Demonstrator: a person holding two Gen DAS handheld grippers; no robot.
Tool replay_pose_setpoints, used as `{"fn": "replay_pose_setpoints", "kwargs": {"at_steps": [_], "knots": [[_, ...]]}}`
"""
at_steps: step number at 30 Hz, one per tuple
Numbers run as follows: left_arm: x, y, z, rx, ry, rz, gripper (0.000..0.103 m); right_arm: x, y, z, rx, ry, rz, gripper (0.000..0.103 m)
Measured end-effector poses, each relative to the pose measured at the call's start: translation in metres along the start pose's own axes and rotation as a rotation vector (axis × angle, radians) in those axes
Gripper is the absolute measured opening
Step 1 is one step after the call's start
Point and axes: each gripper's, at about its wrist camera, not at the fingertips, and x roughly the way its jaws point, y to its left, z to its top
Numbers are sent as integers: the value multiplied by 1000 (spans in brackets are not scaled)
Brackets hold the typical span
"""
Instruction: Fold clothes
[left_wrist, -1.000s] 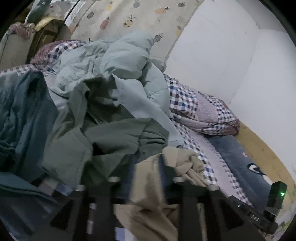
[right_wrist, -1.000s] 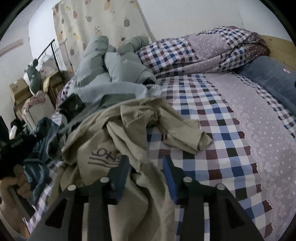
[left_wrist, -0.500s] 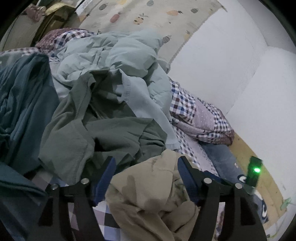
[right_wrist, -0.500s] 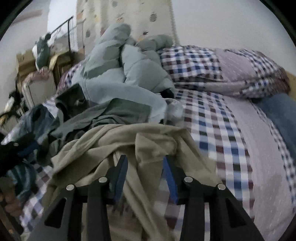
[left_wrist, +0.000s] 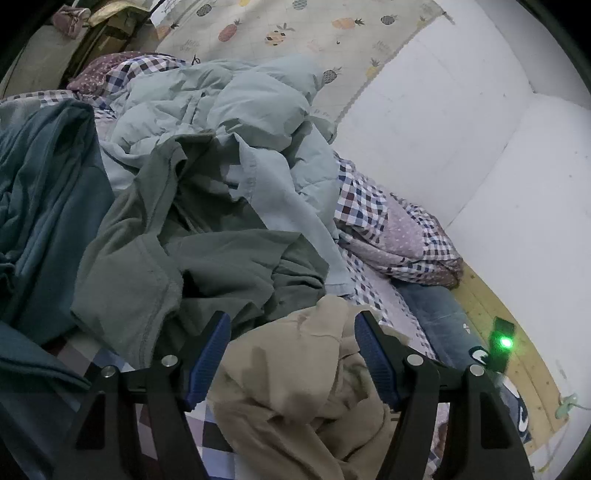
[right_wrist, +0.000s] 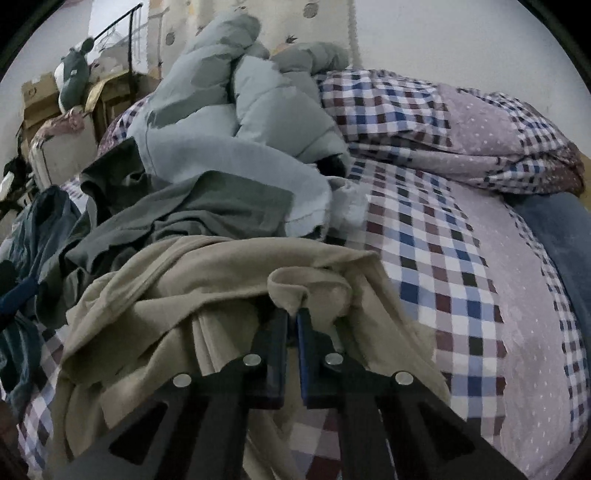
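Your right gripper (right_wrist: 292, 314) is clenched on a soft, crumpled beige garment (right_wrist: 221, 280) lying on the checked bed (right_wrist: 443, 266); your left gripper (left_wrist: 291, 321) hangs released, dull-green shirt (left_wrist: 207, 254) at eleven o'clock.

A beige garment (right_wrist: 207, 295) is bunched up in a crumpled heap on the checked bed sheet, one fold lifted at its top edge. Right behind it a dark green shirt (left_wrist: 207, 258) is sprawled, with a teal garment (left_wrist: 44, 192) piled beside that.
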Motion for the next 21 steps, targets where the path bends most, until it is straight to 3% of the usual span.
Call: {"fn": "replay_pose_setpoints", "kwargs": {"at_steps": [10, 17, 21], "knots": [[-3, -5, -1, 0, -1, -18, 73, -88, -73, -59, 266, -70, -39, 1], [-3, -10, -1, 16, 1, -23, 73, -99, -102, -97, 296, 78, -116, 5], [-3, -9, 0, 4, 2, -26, 73, -104, -100, -97, 239, 121, -207, 6]]}}
